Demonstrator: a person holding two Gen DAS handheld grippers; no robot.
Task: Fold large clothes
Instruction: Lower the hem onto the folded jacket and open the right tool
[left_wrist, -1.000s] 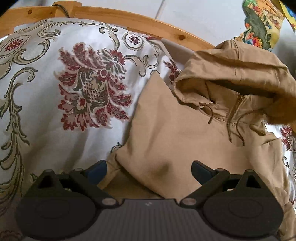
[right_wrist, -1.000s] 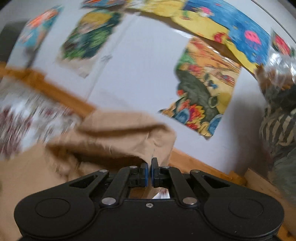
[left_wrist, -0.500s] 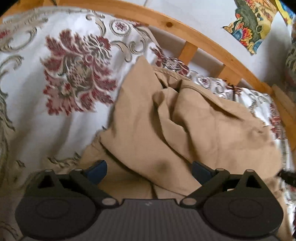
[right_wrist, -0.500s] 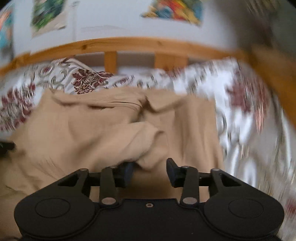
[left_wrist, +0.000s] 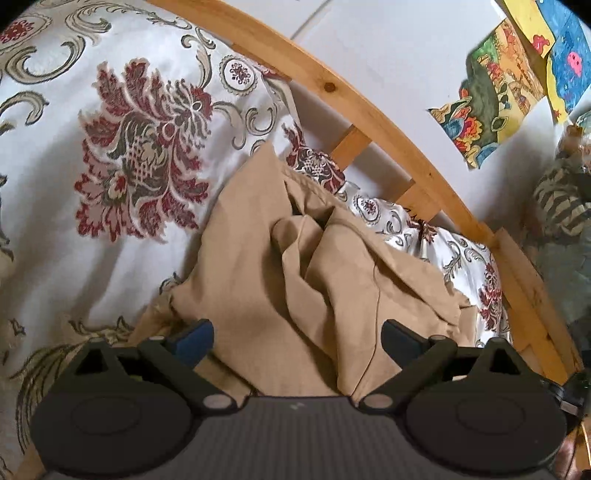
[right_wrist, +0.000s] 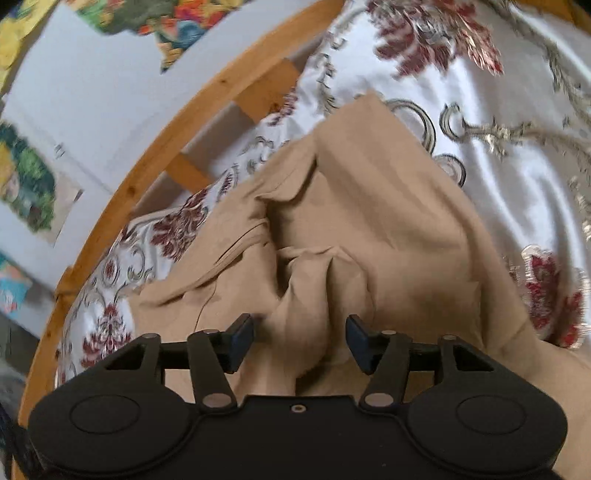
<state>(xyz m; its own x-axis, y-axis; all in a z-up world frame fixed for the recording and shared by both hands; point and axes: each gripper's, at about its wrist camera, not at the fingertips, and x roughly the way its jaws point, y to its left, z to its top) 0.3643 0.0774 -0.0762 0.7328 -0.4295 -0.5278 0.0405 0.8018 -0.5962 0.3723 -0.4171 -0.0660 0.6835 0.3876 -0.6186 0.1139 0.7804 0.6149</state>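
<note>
On the bed's white floral-patterned bedspread, the tan cotton hooded jacket lies bunched in a loose heap beside the curved wooden bed rail, with the poster-covered white wall behind it. Your left gripper hangs right over the near edge of the jacket, its blue-padded fingers spread wide with cloth passing between them but nothing pinched. Your right gripper sits just as close on its side, fingers also released, a raised ridge of tan fabric standing in the gap between them without being clamped.

What the next move turns on is how the heap runs away from you: in both views the jacket's long axis stretches from your fingers toward the rail, with the creased folds piled along the middle and a flatter flap spilling toward the right in the left view. Neither hand is clearly nearer; both are at the near end, so the far end by the rail is the part out of reach.

You likely need to close on the near edge with both hands and draw it flat before any fold will sit clean, since the bunched middle would trap wrinkles.
</note>
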